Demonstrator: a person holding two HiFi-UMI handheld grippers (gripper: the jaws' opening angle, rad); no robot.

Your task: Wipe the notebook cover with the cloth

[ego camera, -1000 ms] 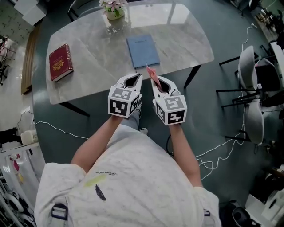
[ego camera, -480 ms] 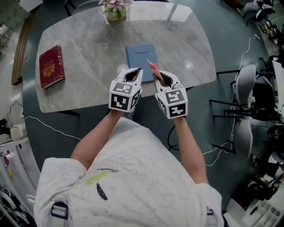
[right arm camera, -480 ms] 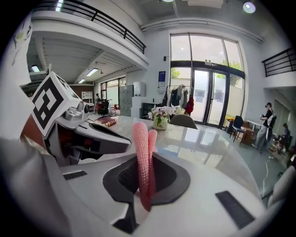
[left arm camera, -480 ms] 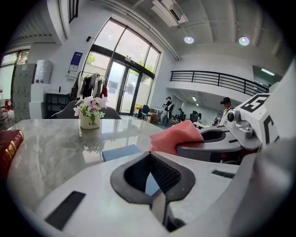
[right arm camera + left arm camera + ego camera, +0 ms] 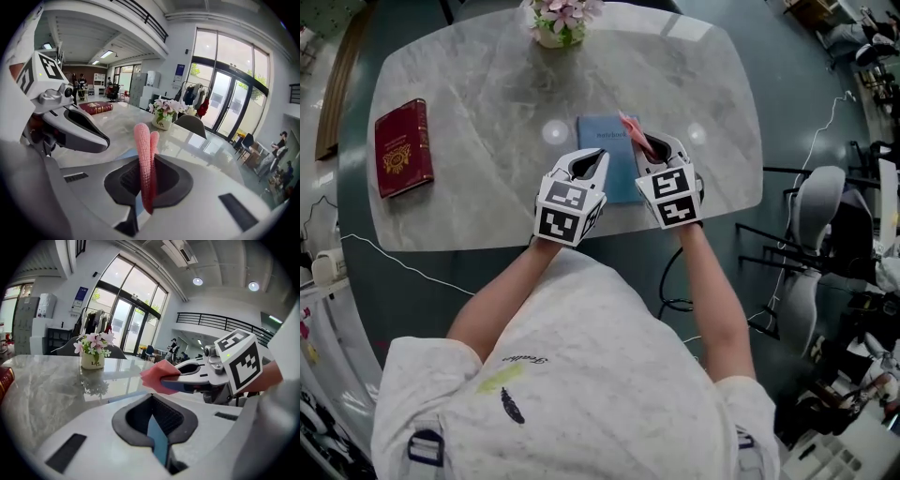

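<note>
Pale marble surface [image 5: 487, 84] with rounded corners over a dark teal floor; in both gripper views we see a bright hall with tall glass doors behind it. At the far edge stands a white flower pot [image 5: 555, 34] of pink blooms. A red book [image 5: 401, 147] lies near the left end, well apart from the rest.

The blue notebook [image 5: 598, 131] lies flat near the near edge, cover up. Both grippers are held over its near half, side by side and apart from each other.

Left gripper [image 5: 598, 159]: its fingers [image 5: 157, 441] are clenched together with nothing between them.

Right gripper [image 5: 649, 148]: its fingers grasp the pink cloth [image 5: 145, 164], which is folded double and stands up out of them. From the head view the cloth's free end [image 5: 630, 125] pokes out above the notebook's right part; we cannot tell whether it touches the cover.

Grey chairs [image 5: 811, 234] stand off the right end, and cables trail on the floor.
</note>
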